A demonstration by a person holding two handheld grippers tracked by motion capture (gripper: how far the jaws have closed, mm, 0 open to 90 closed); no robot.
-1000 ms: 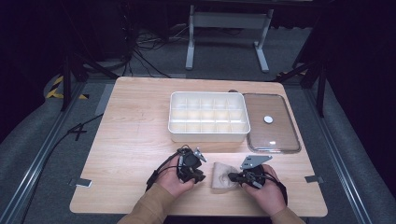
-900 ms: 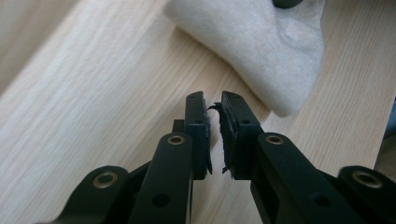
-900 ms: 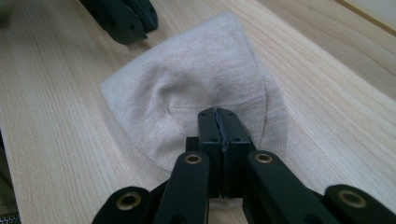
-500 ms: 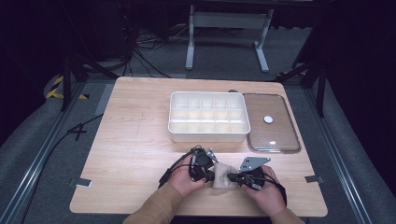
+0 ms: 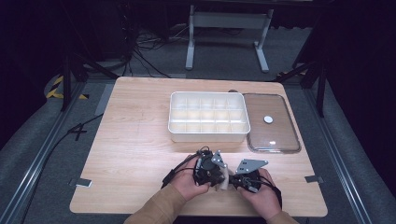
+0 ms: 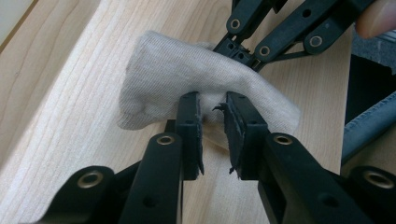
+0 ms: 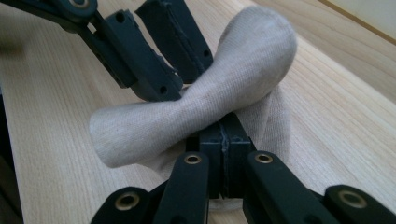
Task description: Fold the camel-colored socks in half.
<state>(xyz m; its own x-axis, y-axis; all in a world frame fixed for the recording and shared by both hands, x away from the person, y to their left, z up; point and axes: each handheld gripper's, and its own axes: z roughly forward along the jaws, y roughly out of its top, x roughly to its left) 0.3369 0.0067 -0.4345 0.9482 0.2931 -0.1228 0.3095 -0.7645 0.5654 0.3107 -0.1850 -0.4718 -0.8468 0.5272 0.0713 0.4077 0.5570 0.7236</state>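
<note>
A small beige cloth point(image 5: 225, 180), ribbed like a sock, lies on the wooden table point(image 5: 135, 158) near its front edge, between both grippers. My left gripper point(image 5: 211, 171) comes at it from the left. In the left gripper view the jaws point(image 6: 212, 107) pinch its near edge, held slightly apart by the fabric point(image 6: 163, 70). My right gripper point(image 5: 243, 180) holds the other side. In the right gripper view its jaws point(image 7: 223, 133) are pressed together on the cloth point(image 7: 254, 56), which is squeezed to a narrow waist and bulges at both ends. The two grippers' tips nearly meet.
A white compartment tray point(image 5: 208, 136) stands at the table's middle back. A clear lid point(image 5: 275, 135) with a white knob point(image 5: 268, 119) lies flat to its right. Bare wood spreads to the left of the hands. The front edge is just behind the wrists.
My left gripper has moved right, up to the cloth, and closed on it. The cloth, flat a second ago, is now bunched between the two grippers. The right gripper stayed put.
</note>
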